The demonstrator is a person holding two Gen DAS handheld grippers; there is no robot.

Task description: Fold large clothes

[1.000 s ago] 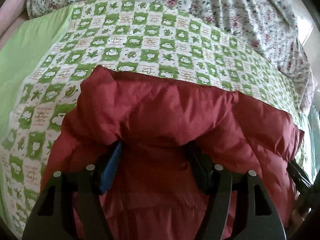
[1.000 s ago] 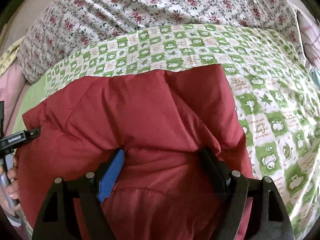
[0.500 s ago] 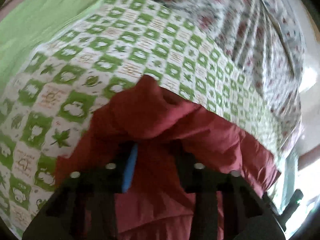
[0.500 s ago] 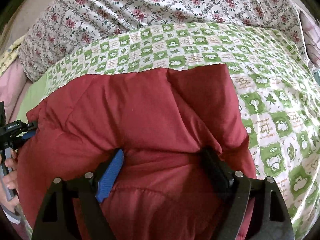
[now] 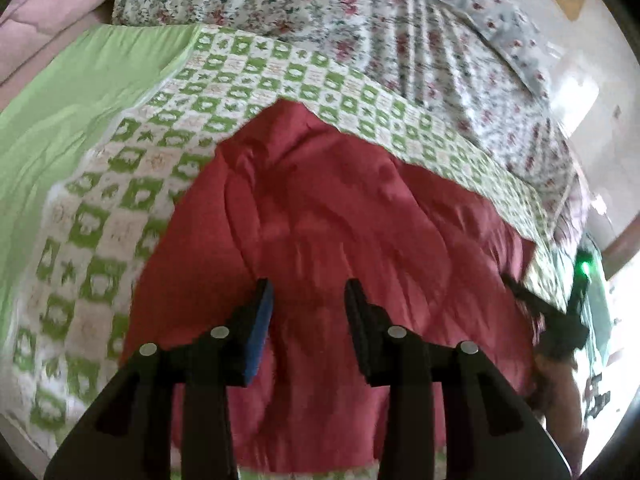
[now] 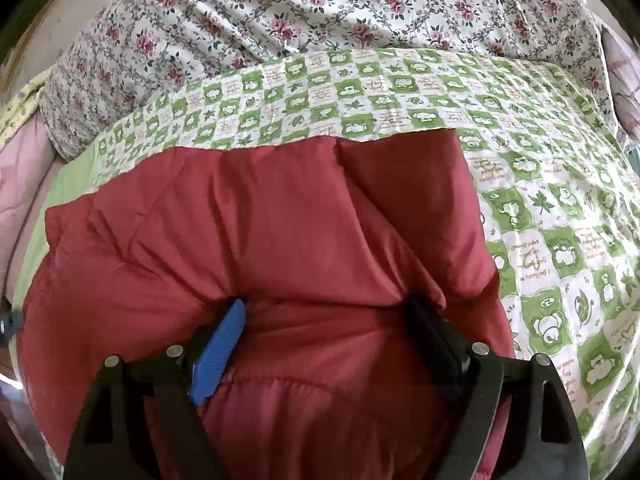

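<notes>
A padded dark red jacket (image 5: 344, 220) lies folded on a green-and-white checked bedspread (image 5: 120, 200). In the left wrist view my left gripper (image 5: 308, 292) hovers over the jacket, its jaws parted with nothing between them. In the right wrist view the red jacket (image 6: 280, 220) bulges over my right gripper (image 6: 328, 308), whose wide-set jaws still hold a thick fold of the jacket between them. The right gripper also shows at the right edge of the left wrist view (image 5: 560, 320), by the jacket's far side.
A floral quilt (image 6: 320, 12) is bunched behind the bedspread. A plain green sheet (image 5: 72, 92) and pink bedding (image 5: 48, 8) lie to the left. The bed's edge runs along the bottom left (image 5: 24, 420).
My left gripper has let go of the jacket fold, lifted and swung; the jacket's left side now lies flat. The right gripper has kept its hold and barely moved.
</notes>
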